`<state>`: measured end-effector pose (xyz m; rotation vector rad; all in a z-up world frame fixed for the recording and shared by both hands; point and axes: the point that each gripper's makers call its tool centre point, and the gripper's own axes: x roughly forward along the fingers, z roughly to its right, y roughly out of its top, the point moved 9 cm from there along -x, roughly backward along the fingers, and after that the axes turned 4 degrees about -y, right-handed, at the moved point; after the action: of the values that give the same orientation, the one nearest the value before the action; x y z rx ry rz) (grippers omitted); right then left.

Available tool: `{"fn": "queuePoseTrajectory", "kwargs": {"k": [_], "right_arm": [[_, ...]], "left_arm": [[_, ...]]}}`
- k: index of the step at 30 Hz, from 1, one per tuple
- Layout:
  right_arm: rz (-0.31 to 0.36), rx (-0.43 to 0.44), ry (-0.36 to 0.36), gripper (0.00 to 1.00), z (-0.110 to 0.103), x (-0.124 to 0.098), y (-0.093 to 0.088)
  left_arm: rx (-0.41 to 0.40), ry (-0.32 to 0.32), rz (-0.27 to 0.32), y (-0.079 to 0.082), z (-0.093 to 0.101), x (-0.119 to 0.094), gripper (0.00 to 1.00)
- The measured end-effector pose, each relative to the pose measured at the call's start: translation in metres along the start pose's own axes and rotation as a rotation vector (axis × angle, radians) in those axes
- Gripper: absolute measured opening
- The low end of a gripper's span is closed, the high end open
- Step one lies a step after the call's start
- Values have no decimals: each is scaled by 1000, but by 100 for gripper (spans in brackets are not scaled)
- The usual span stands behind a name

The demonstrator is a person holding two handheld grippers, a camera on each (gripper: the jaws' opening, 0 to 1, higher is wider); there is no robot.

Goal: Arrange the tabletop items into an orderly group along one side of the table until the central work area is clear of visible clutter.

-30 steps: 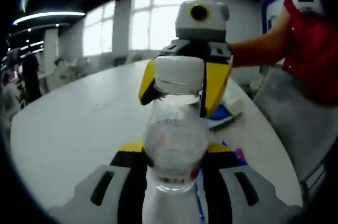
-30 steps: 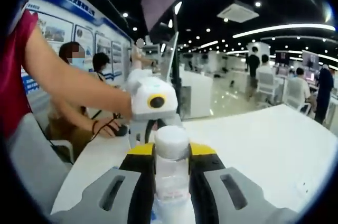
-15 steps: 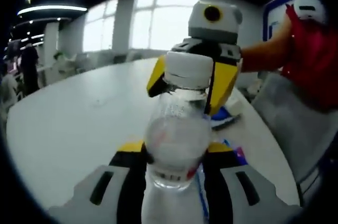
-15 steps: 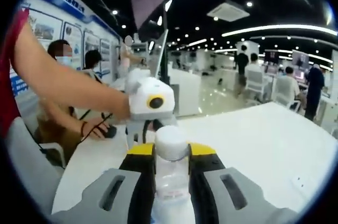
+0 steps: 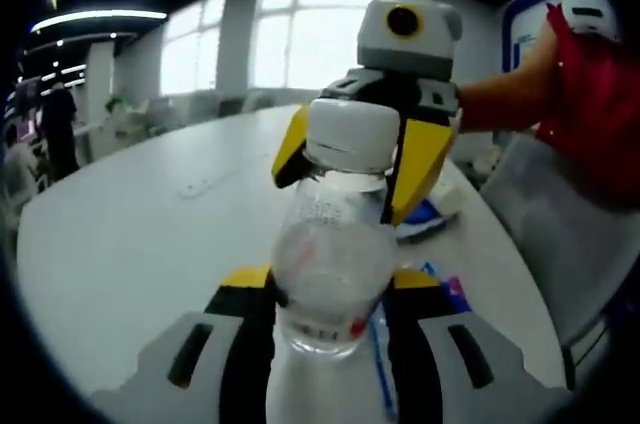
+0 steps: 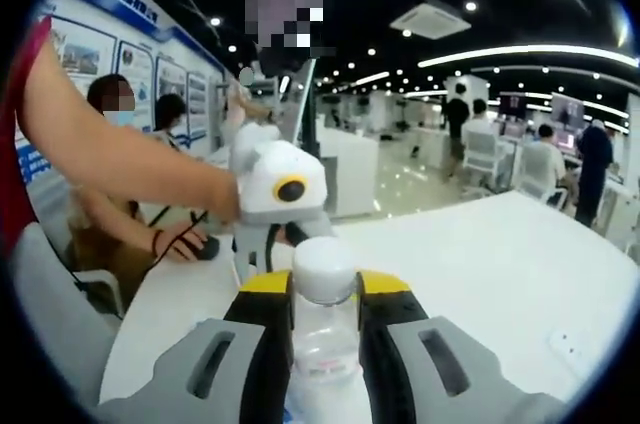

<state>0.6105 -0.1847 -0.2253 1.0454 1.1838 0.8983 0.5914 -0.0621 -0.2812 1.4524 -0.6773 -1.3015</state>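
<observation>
A white table (image 5: pixel 130 234) spreads beyond both pairs of jaws. A clear water bottle (image 5: pixel 330 274) stands between the left gripper (image 5: pixel 325 309) jaws, which clamp its body. The right gripper (image 6: pixel 325 294) jaws pinch its neck just below the white cap (image 6: pixel 322 264). A blue-and-white item (image 5: pixel 425 219) lies behind the bottle, right of the left jaws.
</observation>
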Motion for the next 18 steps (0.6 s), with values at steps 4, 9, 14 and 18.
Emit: {"fn": "queuePoseTrajectory", "kwargs": {"k": [4,9,14,18], "right_arm": [[-1,-6,-7,23,0,0,0],[-9,5,-9,24,-1,0,0],[13,37,-15,31,0,-2,4],[14,39,-27,36,0,-4,7]], "left_arm": [[-13,13,10,3,0,-1,48],[-28,14,-13,2,4,-2,53],[-24,24,-17,1,7,-3,54],[-33,35,-21,2,9,-4,57]]}}
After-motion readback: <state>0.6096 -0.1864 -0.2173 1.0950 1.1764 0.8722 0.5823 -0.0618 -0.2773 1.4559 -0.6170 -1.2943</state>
